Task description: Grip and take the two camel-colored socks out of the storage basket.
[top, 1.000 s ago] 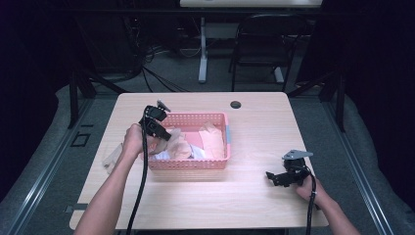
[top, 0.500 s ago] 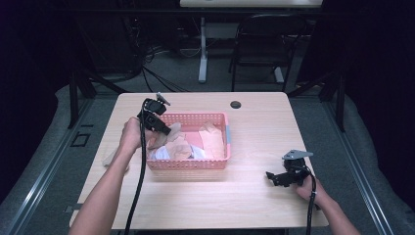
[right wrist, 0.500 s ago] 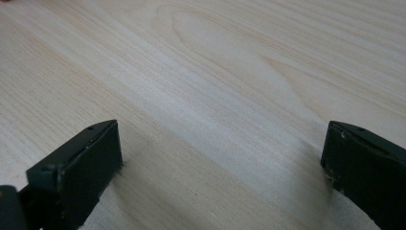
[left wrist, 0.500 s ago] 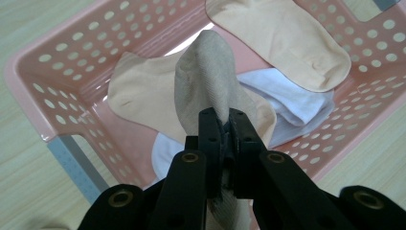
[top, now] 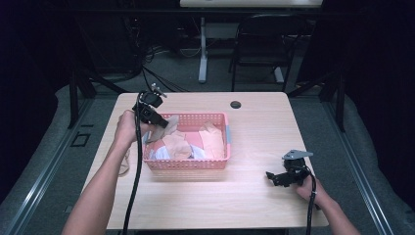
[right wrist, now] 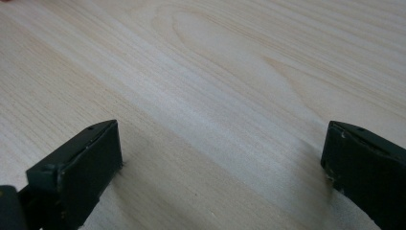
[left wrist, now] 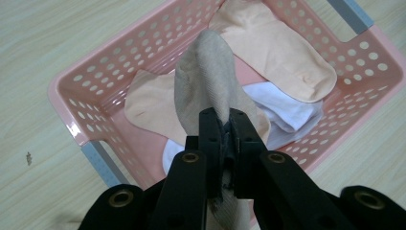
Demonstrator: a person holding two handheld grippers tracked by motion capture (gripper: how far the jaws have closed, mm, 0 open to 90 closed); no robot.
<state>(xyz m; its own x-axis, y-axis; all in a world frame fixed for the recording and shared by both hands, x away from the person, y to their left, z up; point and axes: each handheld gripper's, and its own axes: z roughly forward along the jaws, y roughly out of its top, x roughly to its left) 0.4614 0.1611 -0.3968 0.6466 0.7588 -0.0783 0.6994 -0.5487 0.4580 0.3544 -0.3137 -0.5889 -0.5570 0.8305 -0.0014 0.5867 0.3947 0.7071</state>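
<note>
Pale wooden surface (top: 254,196) carries pink perforated plastic basket (top: 188,164); peach and white socks (left wrist: 282,48) left inside. Beige ribbed sock (left wrist: 208,72) lifted partway, dangling over basket's left end, not yet clear. Left tool (left wrist: 225,129) angled down, pinching sock. Right tool (right wrist: 222,167) resting low, jaws spread, idle.

No legible text, label, brand, number or sign on any item. The pink perforated plastic basket (left wrist: 86,139), the socks in it and the pale wood-grain worktop (right wrist: 206,96) carry no readable marking.
</note>
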